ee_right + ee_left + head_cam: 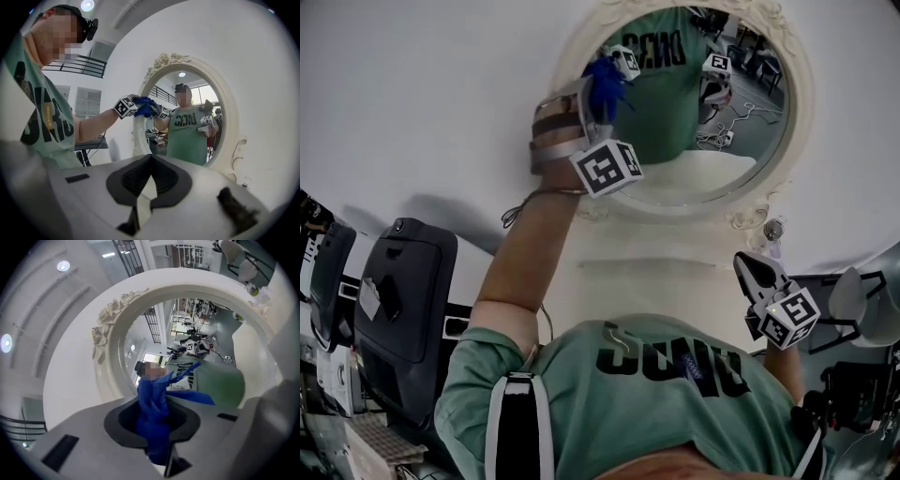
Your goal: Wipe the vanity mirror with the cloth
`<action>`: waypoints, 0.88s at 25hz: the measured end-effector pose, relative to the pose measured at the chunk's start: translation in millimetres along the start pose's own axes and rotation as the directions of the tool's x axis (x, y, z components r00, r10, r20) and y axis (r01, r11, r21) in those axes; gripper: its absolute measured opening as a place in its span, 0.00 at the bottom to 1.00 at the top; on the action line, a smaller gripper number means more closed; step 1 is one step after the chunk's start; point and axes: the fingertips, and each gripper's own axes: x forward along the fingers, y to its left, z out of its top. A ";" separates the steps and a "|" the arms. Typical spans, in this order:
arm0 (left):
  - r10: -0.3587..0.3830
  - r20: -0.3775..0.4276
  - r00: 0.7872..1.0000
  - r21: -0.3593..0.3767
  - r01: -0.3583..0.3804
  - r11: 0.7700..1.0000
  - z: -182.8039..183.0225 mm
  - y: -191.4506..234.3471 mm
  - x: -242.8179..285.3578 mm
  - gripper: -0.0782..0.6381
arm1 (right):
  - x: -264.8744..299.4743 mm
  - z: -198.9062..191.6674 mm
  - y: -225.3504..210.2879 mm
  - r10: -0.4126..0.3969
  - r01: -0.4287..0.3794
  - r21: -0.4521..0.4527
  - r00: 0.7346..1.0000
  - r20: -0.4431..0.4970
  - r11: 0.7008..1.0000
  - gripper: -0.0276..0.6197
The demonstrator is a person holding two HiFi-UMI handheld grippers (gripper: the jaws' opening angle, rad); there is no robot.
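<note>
Right, my left gripper (586, 108) is clamped on the crumpled blue cloth (605, 82), a soft bunched wad that fills the gap between the jaws and pokes out past their tips. It sits at the left edge of the oval vanity mirror (703, 173), where the smooth glass meets the carved, cream-coloured frame (797, 112). Below and to the right of the mirror in the head view, apart from the frame, my right gripper (757, 272) has its jaws together with nothing between them.
</note>
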 end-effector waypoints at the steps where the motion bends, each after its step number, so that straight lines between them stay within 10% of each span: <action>1: 0.006 -0.002 1.000 0.012 -0.006 1.000 -0.2 -2.7 2.2 0.22 | 1.3 0.0 -0.3 0.002 -0.002 0.001 1.000 0.000 1.000 0.05; 12: 0.036 0.001 0.999 0.031 -0.036 0.999 1.2 -12.9 3.0 0.19 | 11.4 -13.3 -6.4 0.017 -0.017 0.036 1.000 -0.015 0.999 0.05; 22: -0.230 0.075 0.970 0.167 0.216 0.962 16.8 -192.4 -42.1 0.20 | 11.6 -30.4 -17.9 -0.004 0.009 0.079 0.998 -0.056 0.997 0.05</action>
